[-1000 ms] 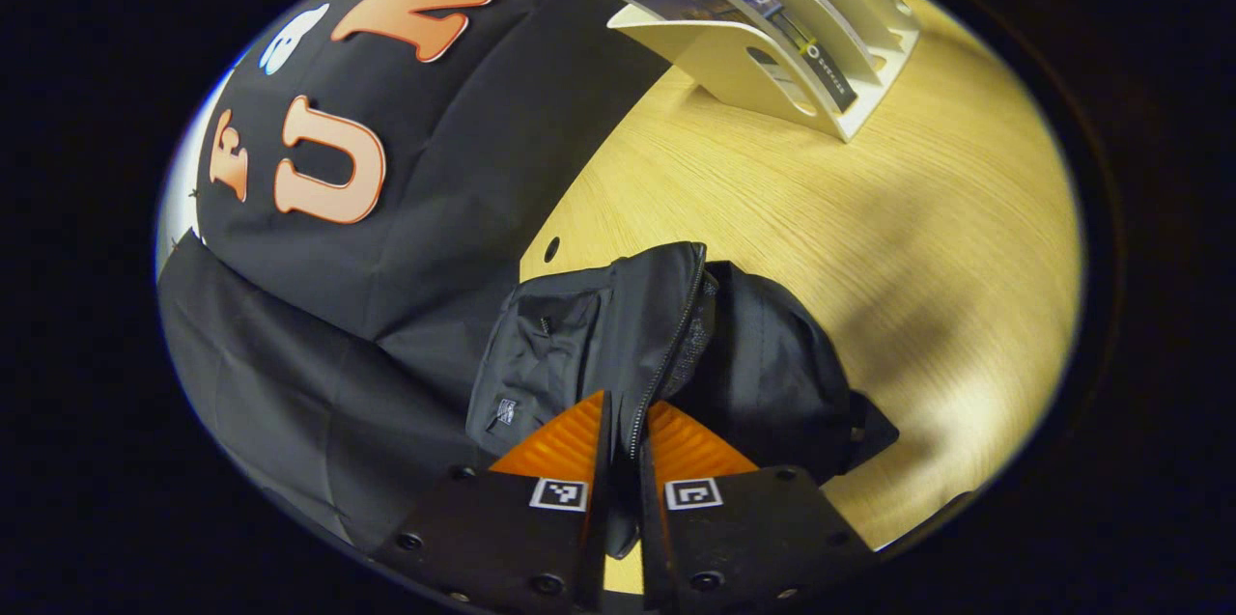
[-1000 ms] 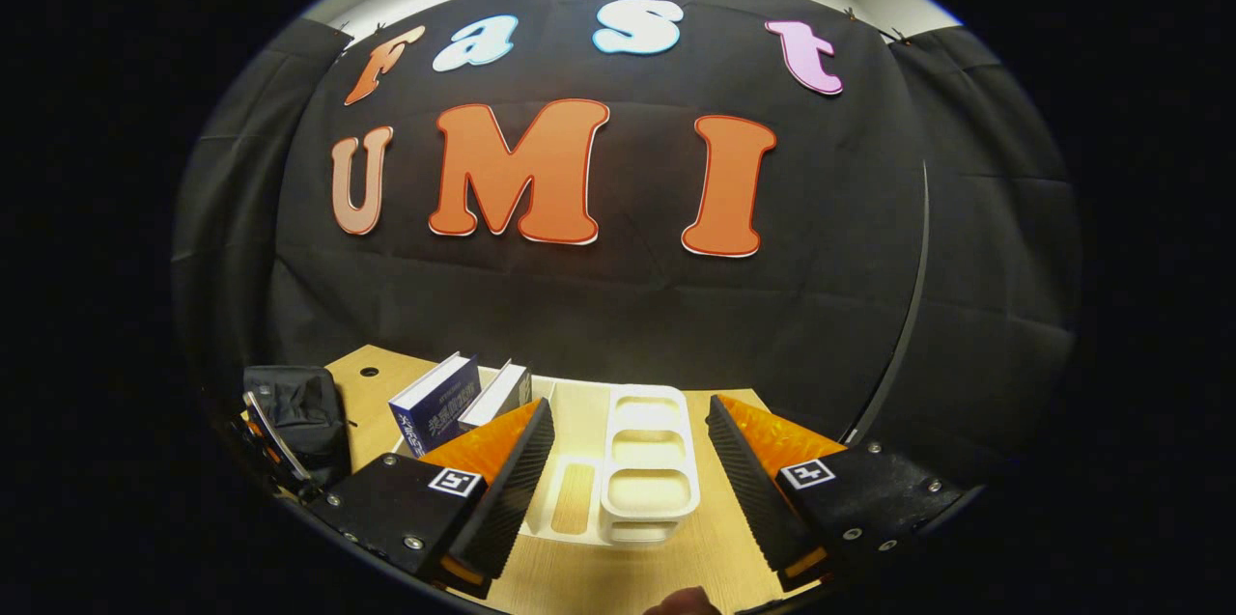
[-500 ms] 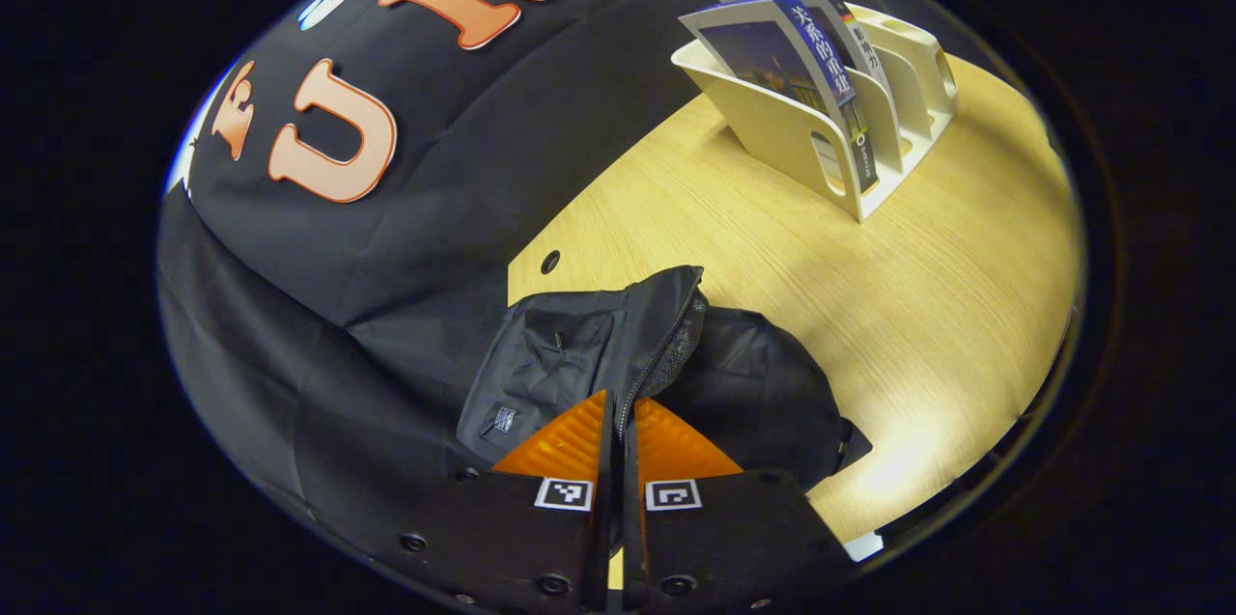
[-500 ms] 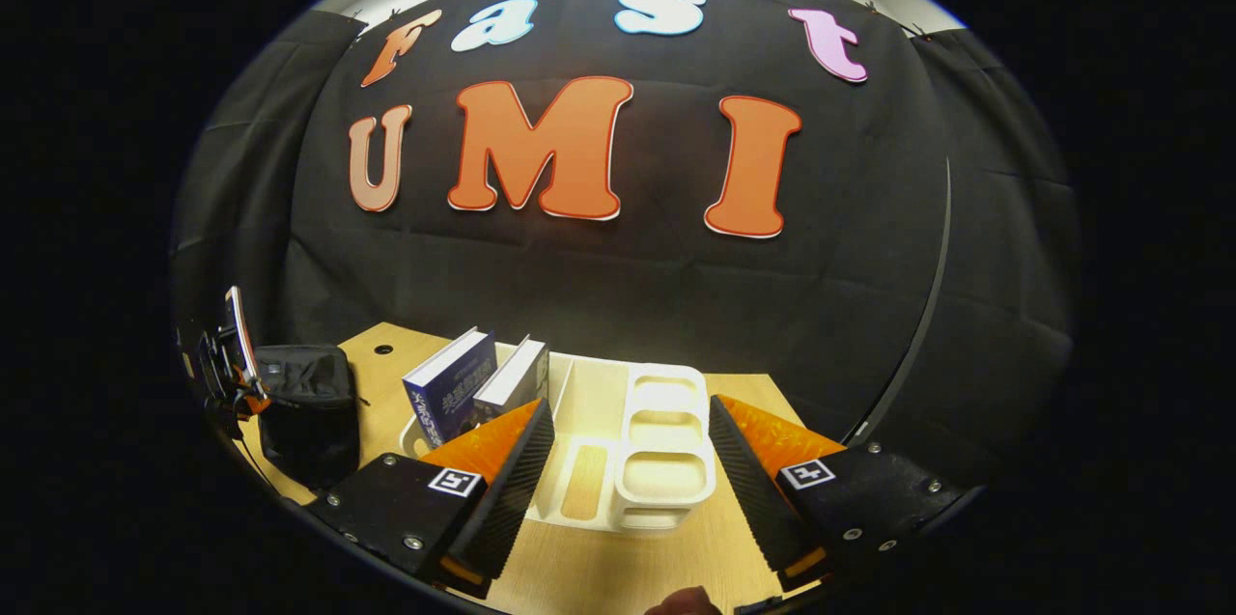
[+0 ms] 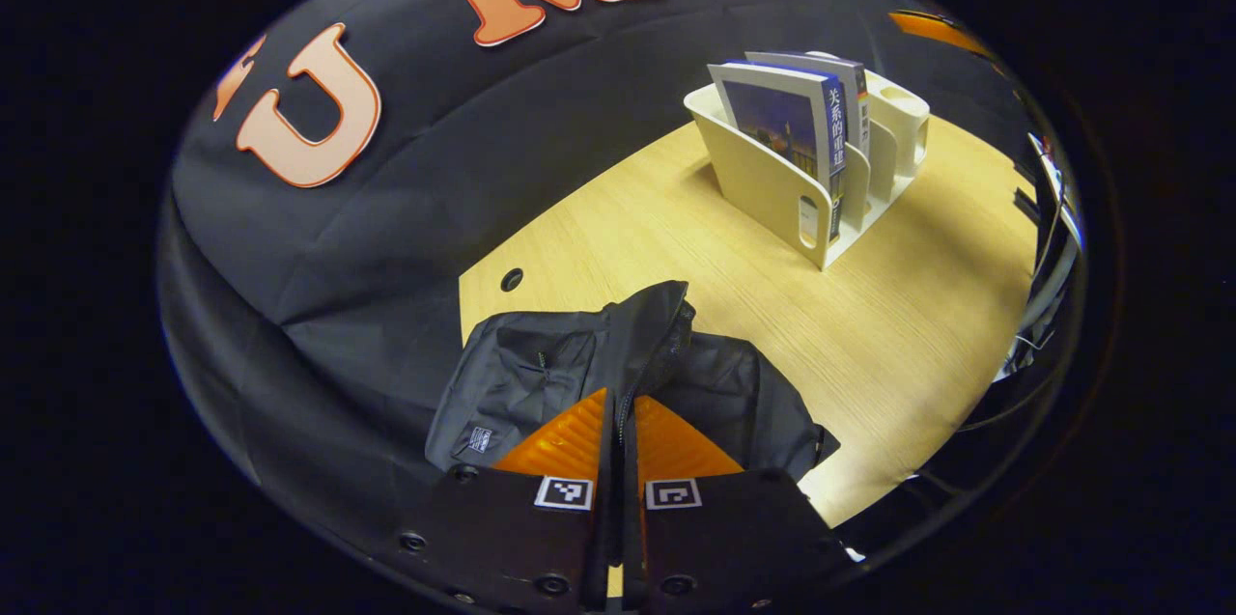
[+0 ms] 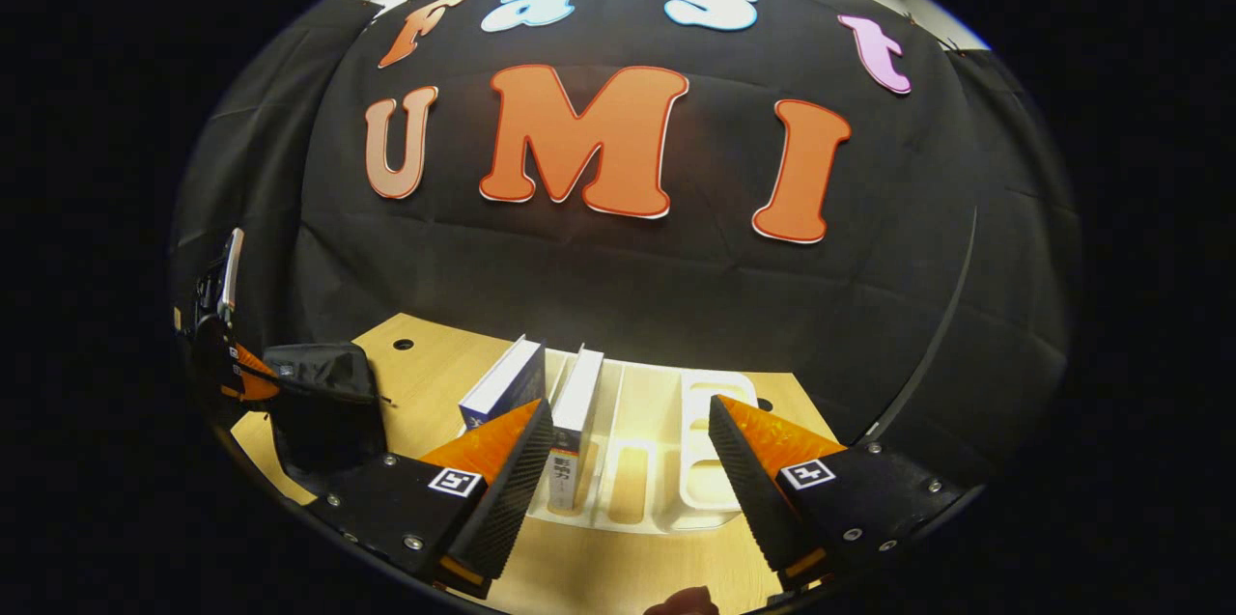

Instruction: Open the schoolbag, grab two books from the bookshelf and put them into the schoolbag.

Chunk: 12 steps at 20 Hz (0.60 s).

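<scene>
The black schoolbag (image 5: 541,374) lies at the table's near left corner, its zipper edge (image 5: 666,325) raised. My left gripper (image 5: 621,395) is shut on that zipper edge, with the fabric running down between the orange fingers. A cream bookshelf (image 5: 772,185) stands farther along the table and holds a blue book (image 5: 777,118) and a second book (image 5: 855,84) upright. In the right gripper view, my right gripper (image 6: 628,432) hangs open just before the bookshelf (image 6: 710,461). The blue book (image 6: 502,381) and the white-edged book (image 6: 579,388) rise by its left finger (image 6: 502,465). The schoolbag (image 6: 323,398) and left gripper (image 6: 241,381) sit far left.
The light wooden table (image 5: 917,306) has bare room between bag and shelf, and a cable hole (image 5: 512,279) near the bag. Black cloth walls close in behind and to the left. The shelf's right compartments (image 6: 710,412) hold nothing.
My left gripper closed tighter on the bag's zipper edge and swung, lifting it. The right gripper drifted left, so the books now stand just ahead of its left finger.
</scene>
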Available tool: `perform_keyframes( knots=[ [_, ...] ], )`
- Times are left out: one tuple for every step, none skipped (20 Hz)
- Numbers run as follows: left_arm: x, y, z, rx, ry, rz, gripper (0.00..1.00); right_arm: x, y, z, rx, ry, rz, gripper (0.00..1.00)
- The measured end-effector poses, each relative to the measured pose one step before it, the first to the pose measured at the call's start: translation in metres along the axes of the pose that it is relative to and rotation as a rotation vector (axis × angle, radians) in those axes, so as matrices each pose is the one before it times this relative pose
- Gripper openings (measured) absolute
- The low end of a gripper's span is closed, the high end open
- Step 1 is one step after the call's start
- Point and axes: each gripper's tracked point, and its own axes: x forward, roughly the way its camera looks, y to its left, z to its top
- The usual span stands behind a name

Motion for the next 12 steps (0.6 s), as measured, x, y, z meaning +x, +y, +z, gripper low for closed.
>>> perform_keyframes(
  knots=[
    [-0.00278,0.00320,0.00078,0.00825,-0.00535,-0.02749,0.06,0.00154,0.00848,0.00387,-0.00689,0.01456,0.00254,0.96],
    [-0.00007,0.00321,0.00141,0.00864,-0.00576,-0.02706,0.06,0.00239,0.01005,0.00377,-0.00624,0.01027,0.00886,0.96],
    [-0.00163,0.00286,0.00055,0.00941,-0.00409,-0.02501,0.06,0.00211,0.00843,0.00346,-0.00782,0.01204,0.00397,0.96],
    [-0.00124,0.00412,0.00161,0.01074,-0.00805,-0.02083,0.06,0.00208,0.00867,0.00405,-0.00888,0.00874,0.00587,0.96],
    [-0.00179,0.00338,0.00095,0.01059,-0.00364,-0.02261,0.06,0.00316,0.00696,0.00505,-0.01024,0.01078,0.00054,0.96],
    [-0.00178,0.00355,0.00206,0.01390,-0.00827,-0.01751,0.06,0.00363,0.00683,0.00297,-0.01091,0.01397,0.00285,0.96],
    [-0.00085,0.00337,0.00208,0.01243,-0.00589,-0.01926,0.06,0.00370,0.00476,0.00356,-0.01061,0.01297,-0.00351,0.96],
    [-0.00128,0.00411,0.00065,0.01667,-0.00399,-0.01344,0.06,0.00356,0.00506,0.00311,-0.00761,0.01943,0.00000,0.96],
    [-0.00030,0.00418,0.00119,0.01977,-0.00443,-0.00999,0.05,0.00471,0.00624,0.00288,-0.00149,0.01717,0.01011,0.96],
    [-0.00048,0.00460,-0.00037,0.01600,-0.00223,-0.00625,0.05,0.00459,0.00539,0.00292,-0.00035,0.02393,0.00661,0.96],
    [0.00062,0.00189,0.00084,0.00897,-0.00512,-0.01113,0.05,0.00558,0.00455,0.00376,0.00222,0.01857,0.00681,0.97],
    [-0.00025,0.00160,-0.00106,0.00934,-0.00042,-0.01251,0.05,0.00616,0.00279,0.00169,0.00107,0.02762,-0.00325,0.96]
  ],
)
